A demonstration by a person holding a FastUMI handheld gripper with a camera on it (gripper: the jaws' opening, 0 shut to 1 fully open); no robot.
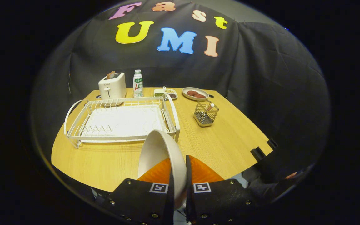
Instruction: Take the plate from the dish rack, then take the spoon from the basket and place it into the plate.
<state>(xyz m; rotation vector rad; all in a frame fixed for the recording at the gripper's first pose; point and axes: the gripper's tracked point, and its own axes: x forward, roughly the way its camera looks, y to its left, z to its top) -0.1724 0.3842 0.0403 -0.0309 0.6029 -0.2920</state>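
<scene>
- One plate (159,153): it stands on edge between my fingers, its hollow side turned toward the dish rack, its upper rim reaching in front of the rack's near right corner.
- My gripper (178,175) is closed down to a narrow gap, with one finger on each face of the plate, so I am clamped on it and it hangs clear above the table (227,143).
- One dish rack (120,120): white wire with a white tray inside, lying on the table's left half just beyond the plate. I see no dishes standing in it.
- One wire basket (205,113): it sits on the table to the right of the rack, well ahead of my fingers.
- One spoon (210,107): a pale handle leans out of the basket's top; the bowl end is hidden inside.
- One toaster (112,86), white, behind the rack's far left corner, with something brown poking out of its slot.
- One bottle (138,83) just to the right of the toaster.
- One small divided dish (165,93) near the bottle, holding dark and green bits.
- One shallow dish (195,93) beyond the basket, with two reddish-brown round pieces on it.
</scene>
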